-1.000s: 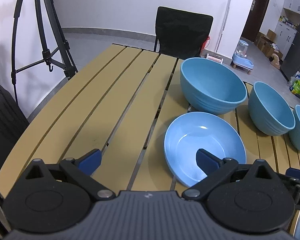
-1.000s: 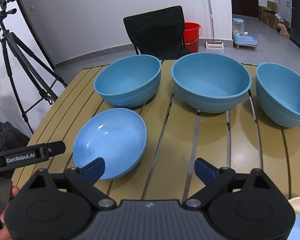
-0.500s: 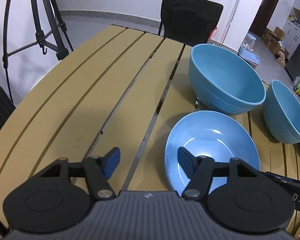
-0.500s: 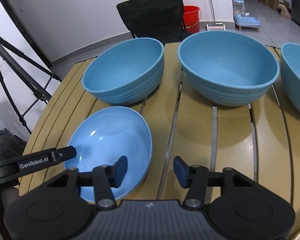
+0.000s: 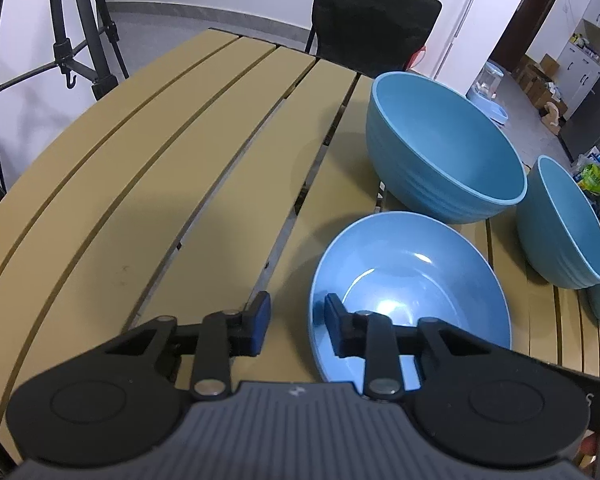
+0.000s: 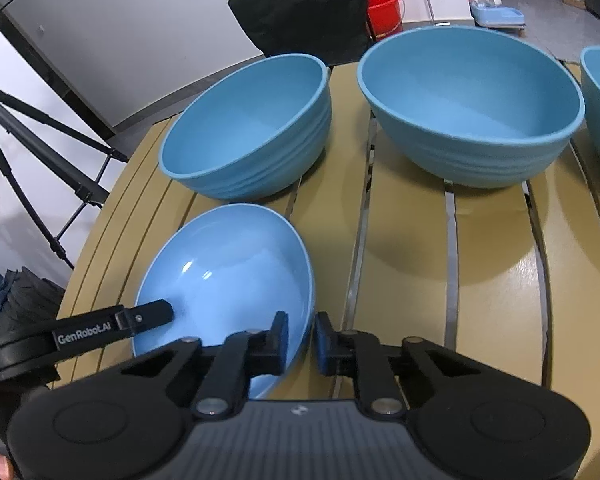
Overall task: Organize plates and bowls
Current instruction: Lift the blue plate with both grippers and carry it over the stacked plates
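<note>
Left wrist view looks down on a slatted tan table (image 5: 188,184) with a shallow blue plate (image 5: 410,292) close under the camera. The left gripper (image 5: 296,320) straddles the plate's left rim: one blue pad sits outside the rim over the table, the other inside the dish. Its jaws have just been closing, and a narrow gap remains between them with the rim in it; whether the pads already press on the rim cannot be told from this angle. Behind the plate stands a deep blue bowl (image 5: 444,148), with a second bowl (image 5: 560,224) to its right.

From the right wrist view, the right gripper (image 6: 301,340) straddles the plate's (image 6: 228,280) opposite rim near the camera, one pad inside and one outside. Its jaws have also just been closing and stand nearly together with the thin rim between them, apparently pinching it. The left gripper's finger (image 6: 140,318) shows lying across the plate's far-left edge. Two deep bowls (image 6: 248,128) (image 6: 472,100) stand side by side beyond the plate, apart from it. A black chair (image 6: 304,16) stands at the table's far edge.
</note>
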`<state>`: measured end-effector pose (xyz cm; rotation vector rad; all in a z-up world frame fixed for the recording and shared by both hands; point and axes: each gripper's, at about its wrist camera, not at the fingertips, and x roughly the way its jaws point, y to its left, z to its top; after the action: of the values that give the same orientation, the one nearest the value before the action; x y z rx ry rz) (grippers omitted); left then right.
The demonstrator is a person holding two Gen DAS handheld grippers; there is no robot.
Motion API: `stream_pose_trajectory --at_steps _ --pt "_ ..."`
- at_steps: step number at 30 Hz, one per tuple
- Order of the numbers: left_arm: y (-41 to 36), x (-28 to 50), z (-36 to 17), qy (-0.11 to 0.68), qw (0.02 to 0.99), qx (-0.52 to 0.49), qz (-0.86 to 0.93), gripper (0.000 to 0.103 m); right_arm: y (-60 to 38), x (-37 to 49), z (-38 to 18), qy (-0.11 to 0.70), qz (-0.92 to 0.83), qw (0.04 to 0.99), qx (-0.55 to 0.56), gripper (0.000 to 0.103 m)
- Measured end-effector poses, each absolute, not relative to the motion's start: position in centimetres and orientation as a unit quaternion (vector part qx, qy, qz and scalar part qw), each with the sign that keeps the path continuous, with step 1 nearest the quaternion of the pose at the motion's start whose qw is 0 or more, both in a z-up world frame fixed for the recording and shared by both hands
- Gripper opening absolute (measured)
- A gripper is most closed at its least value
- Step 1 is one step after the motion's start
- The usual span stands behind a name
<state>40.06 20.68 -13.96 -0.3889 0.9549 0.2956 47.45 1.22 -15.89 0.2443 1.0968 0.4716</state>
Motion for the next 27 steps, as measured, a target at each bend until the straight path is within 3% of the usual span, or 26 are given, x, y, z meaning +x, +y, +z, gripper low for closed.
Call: stream_pose_trajectory --at_steps 4,27 --pt "20.5 40.1 -13.8 0.453 0.862 -0.189 0.129 0.012 1.0 47.5 -15.9 0.513 0.221 0.820 0.123 0.010" --pt "18.1 37.7 -10.5 0.428 0.883 -0.158 0.112 0.012 -0.5 45.3 -13.6 0.497 0.219 0.830 0.130 0.009"
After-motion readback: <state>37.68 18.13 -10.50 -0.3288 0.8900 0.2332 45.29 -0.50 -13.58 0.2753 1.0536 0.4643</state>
